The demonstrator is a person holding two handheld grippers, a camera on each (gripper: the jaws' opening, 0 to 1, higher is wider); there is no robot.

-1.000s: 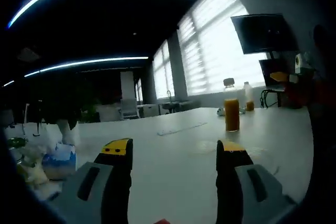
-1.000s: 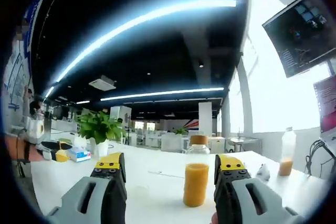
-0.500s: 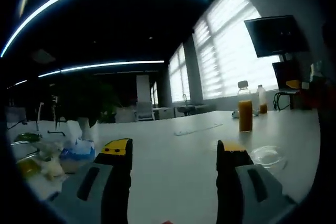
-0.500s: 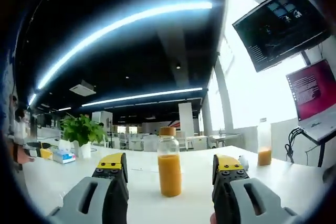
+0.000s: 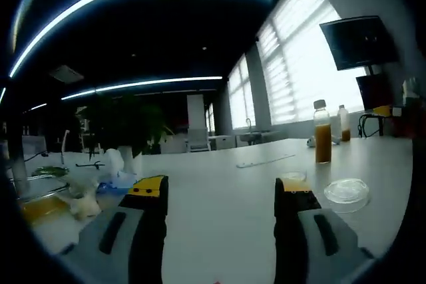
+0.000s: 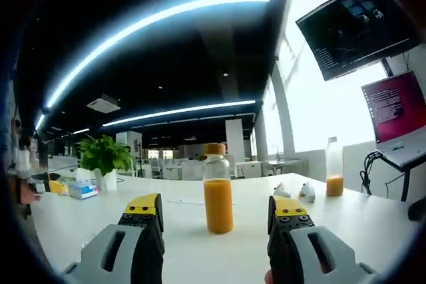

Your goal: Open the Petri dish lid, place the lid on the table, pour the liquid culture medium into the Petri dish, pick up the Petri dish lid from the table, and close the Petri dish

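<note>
In the left gripper view my left tongs (image 5: 220,187) hang low over the white desk (image 5: 219,231) with their jaws apart and nothing between them. The Petri dish (image 5: 346,192) lies flat on the desk to the right of the right jaw, near the desk's right edge, with its clear lid on as far as I can tell. Farther off and a little left of it stands the bottle (image 5: 323,141) of orange liquid, upright and capped, and a second, smaller bottle (image 5: 342,124) stands just behind it to the right. A thin flat strip (image 5: 266,160) lies on the desk in the middle distance. On the far left of the desk I see a clutter of small things (image 5: 80,194) that I cannot make out, with a potted plant (image 5: 123,124) behind them.

In the right gripper view my right tongs (image 6: 214,207) are also apart and empty, aimed at the orange bottle (image 6: 217,189), which stands upright on the desk (image 6: 200,251) just beyond the jaw tips and between them, not touched. The smaller bottle (image 6: 335,176) stands far right, beside a laptop (image 6: 397,124) with a lit screen; a dark monitor (image 6: 359,28) hangs above. The plant (image 6: 103,157) is at far left.
</note>
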